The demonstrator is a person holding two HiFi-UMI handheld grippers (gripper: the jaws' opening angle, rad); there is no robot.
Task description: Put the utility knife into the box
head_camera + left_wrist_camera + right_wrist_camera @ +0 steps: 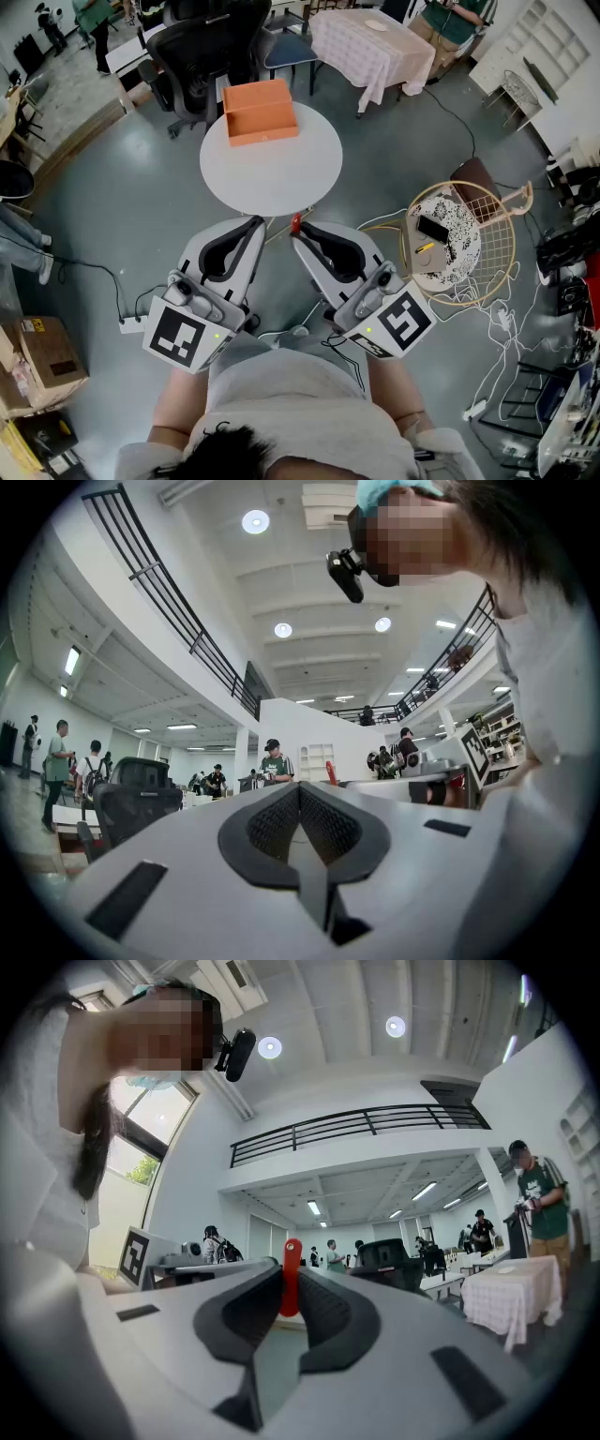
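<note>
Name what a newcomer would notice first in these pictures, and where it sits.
An orange box stands at the far edge of a round white table. Nearer, the right gripper clamps a red knife in its jaws, while the left gripper is shut on nothing.

I can read no words or numbers anywhere. The black-and-white square markers (178, 337) on the white cubes low in the head view are patterns, not letters. The brown cardboard box (52, 361) at lower left carries a small yellow sticker (34, 325), too small to read. The white print on a bystander's green shirt (273, 766) is blurred.
</note>
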